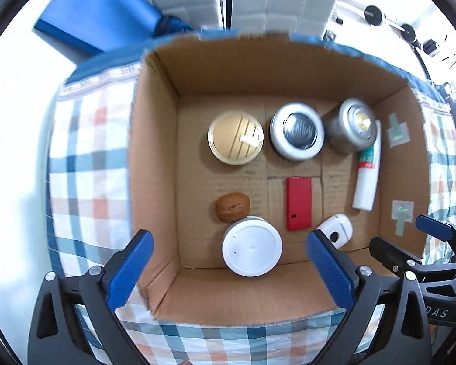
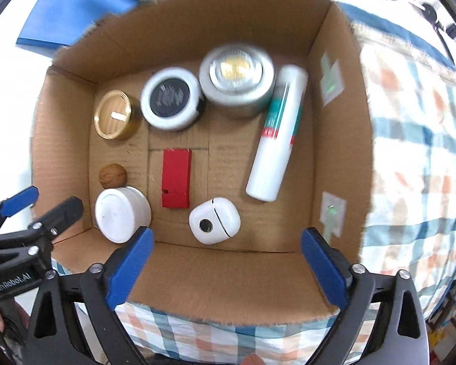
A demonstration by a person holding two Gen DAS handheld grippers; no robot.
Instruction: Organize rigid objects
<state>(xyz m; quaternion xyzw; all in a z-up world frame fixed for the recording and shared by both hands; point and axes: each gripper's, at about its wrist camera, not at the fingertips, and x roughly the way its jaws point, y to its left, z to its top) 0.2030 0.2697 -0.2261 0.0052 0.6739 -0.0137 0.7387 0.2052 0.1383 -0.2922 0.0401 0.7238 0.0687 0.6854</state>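
Note:
An open cardboard box (image 1: 155, 152) (image 2: 334, 121) holds several rigid objects. Along its far side stand a gold-lidded jar (image 1: 236, 137) (image 2: 114, 115), a silver tin with a dark top (image 1: 297, 135) (image 2: 170, 97) and a silver can (image 1: 349, 126) (image 2: 237, 80). A white tube (image 1: 367, 176) (image 2: 275, 140) lies at the right. A red case (image 1: 298, 203) (image 2: 176, 182), a walnut (image 1: 232, 206) (image 2: 112, 175), a white-lidded jar (image 1: 251, 245) (image 2: 120, 214) and a white earbud case (image 1: 336, 231) (image 2: 214, 220) lie nearer. My left gripper (image 1: 228, 273) hangs open above the white-lidded jar, empty. My right gripper (image 2: 226, 269) hangs open above the earbud case, empty.
The box rests on a checked cloth (image 1: 85, 164) (image 2: 410, 140). A blue folder (image 1: 97, 12) (image 2: 73, 12) lies beyond the box at the left. The right gripper's fingers (image 1: 434, 228) show at the left view's right edge; the left gripper's fingers (image 2: 18, 202) at the right view's left edge.

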